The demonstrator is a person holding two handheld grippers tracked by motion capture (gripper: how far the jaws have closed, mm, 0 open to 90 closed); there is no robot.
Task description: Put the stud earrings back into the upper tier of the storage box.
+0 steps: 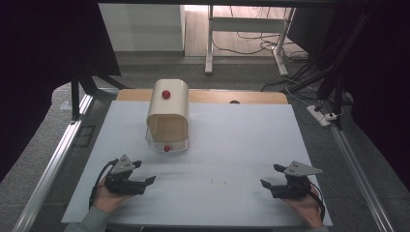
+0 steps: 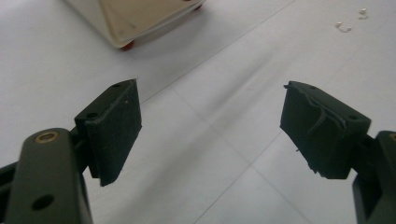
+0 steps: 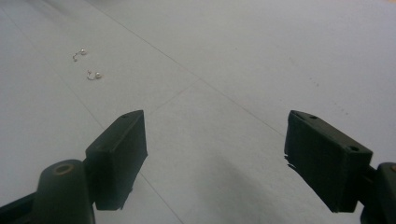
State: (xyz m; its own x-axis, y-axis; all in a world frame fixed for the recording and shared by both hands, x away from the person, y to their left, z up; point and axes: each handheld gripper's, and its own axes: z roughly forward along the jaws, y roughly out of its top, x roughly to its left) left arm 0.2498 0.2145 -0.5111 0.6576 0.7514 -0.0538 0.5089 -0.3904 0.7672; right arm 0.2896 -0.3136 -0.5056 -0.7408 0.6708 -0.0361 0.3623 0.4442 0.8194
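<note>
Earrings (image 1: 220,181) lie between both spread hand-held grippers (image 1: 145,182) (image 1: 269,185); reach slowly and pinch one gently off the worktop (image 1: 241,135).

Lab: framed test table (image 1: 203,193), floor cables (image 1: 251,46)

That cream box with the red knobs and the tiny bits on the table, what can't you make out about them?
- Cream box, high view: inside hidden by its curved top; lid open or shut unclear.
- Same box, left gripper view: cut off by the top edge, one corner showing.
- Small pale bits, right gripper view: too small to identify; mere specks in the high view.
</note>
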